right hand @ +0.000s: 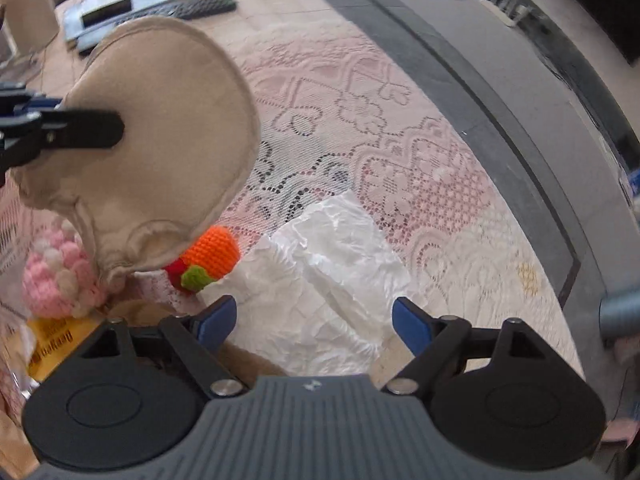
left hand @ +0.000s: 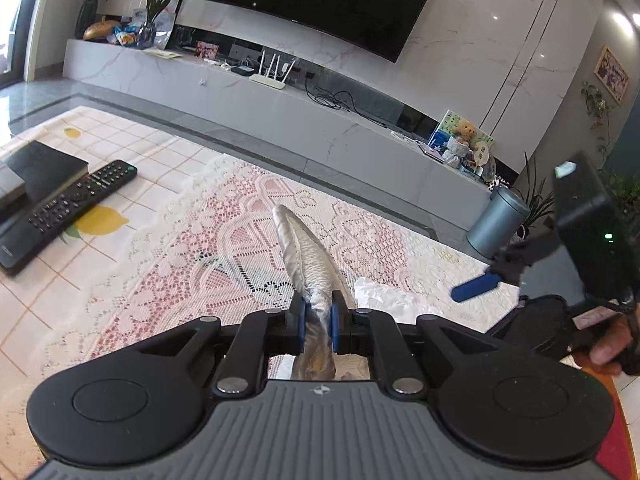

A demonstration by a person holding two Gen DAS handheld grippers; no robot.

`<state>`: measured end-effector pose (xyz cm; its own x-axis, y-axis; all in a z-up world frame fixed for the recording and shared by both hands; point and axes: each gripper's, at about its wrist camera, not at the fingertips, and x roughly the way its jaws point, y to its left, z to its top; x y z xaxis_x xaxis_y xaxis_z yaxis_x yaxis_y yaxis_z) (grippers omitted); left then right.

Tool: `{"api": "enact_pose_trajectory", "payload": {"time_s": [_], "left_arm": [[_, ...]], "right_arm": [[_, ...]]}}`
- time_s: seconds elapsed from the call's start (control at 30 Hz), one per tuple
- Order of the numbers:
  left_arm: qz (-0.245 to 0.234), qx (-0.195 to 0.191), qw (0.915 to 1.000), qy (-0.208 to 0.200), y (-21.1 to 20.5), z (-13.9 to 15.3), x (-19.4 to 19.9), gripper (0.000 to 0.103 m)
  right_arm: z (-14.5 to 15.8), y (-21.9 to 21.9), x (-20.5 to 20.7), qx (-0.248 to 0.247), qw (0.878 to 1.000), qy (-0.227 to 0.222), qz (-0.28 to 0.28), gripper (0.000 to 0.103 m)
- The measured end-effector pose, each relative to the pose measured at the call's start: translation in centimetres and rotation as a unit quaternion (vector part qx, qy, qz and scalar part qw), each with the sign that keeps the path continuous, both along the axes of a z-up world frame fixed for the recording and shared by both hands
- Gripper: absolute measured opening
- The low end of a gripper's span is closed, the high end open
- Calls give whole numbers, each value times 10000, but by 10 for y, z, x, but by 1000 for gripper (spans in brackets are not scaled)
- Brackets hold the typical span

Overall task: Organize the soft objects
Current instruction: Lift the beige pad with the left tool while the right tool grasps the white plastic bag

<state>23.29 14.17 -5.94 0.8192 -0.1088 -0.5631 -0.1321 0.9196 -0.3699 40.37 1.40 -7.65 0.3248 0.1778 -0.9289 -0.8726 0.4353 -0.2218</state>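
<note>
My left gripper [left hand: 318, 306] is shut on a padded mitt [left hand: 308, 252], silvery and seen edge-on in the left wrist view. In the right wrist view the same mitt [right hand: 160, 140] shows its beige side and hangs above the table, with a black left finger [right hand: 80, 130] across it. My right gripper [right hand: 314, 310] is open and points down over a crumpled white paper sheet [right hand: 332, 264], with nothing between its pads. An orange, red and green crocheted toy [right hand: 212, 252] and a pink-and-white crocheted piece [right hand: 56, 276] lie below the mitt.
A pink lace cloth [left hand: 208, 248] covers the table. A black remote [left hand: 72, 208] and a dark box [left hand: 44, 168] lie at its left. A yellow packet [right hand: 52, 336] lies near the pink piece. A grey bin [left hand: 498, 220] stands on the floor beyond the table's far edge.
</note>
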Motion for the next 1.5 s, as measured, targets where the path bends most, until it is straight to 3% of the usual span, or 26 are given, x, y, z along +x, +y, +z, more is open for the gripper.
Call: {"api": "enact_pose_trajectory", "payload": {"time_s": [0.07,0.2,0.3,0.37,0.43,0.53,0.63,0.7,0.73,0.8,0.93,1.0,1.13,1.17,1.3,1.4,1.5], "left_arm": [[-23,15,10000,6,-2,-1,0,14],[24,-68,10000,41,2,-4,1,15],[72,-93,9999,46,5,-4,-2,15],[105,-114,9999,38,7,-4,-2,15],[111,-146,9998,30,7,-4,-2,15],[79,-124,9999,33,5,-4,0,15],[-3,-61,10000,18,1,-4,0,15],[-38,-30,10000,3,-1,-5,0,15],[-58,-15,10000,-12,-2,-5,-1,15],[-102,57,9999,-49,-4,-5,-1,15],[-160,246,9993,-242,-8,-2,-5,15],[-108,240,9989,-380,-8,1,-8,15],[41,322,9971,-682,-7,12,-16,13],[67,335,9966,-750,-8,15,-18,6],[46,401,9938,-1036,-16,37,-28,6],[-11,719,9907,-1153,-28,50,-39,5],[-98,537,9922,-1123,-29,57,-51,5]], "right_arm": [[-10,9,7,-160,9990,154,378,96],[-35,17,26,-390,9955,482,716,100],[-51,10,49,-401,9948,841,414,100],[-58,-2,64,-56,9919,1266,-12,100],[-58,-11,63,181,9919,1259,-31,100],[-52,-18,55,336,9920,1214,-62,88],[-41,-22,45,359,9921,1192,-137,63],[-37,-24,44,391,9913,1201,-361,40],[-36,-25,44,418,9901,1237,-511,34],[-33,-28,43,462,9888,1199,-762,24],[-19,-35,37,820,9836,994,-1258,20],[-5,-44,35,1197,9763,789,-1618,19],[31,-68,31,2194,9444,519,-2393,19],[39,-71,27,2378,9375,396,-2507,19],[72,-81,-2,2924,9172,-160,-2701,19],[87,-89,-20,3278,9012,-186,-2831,19],[87,-97,-36,3503,8851,469,-3027,20]]}}
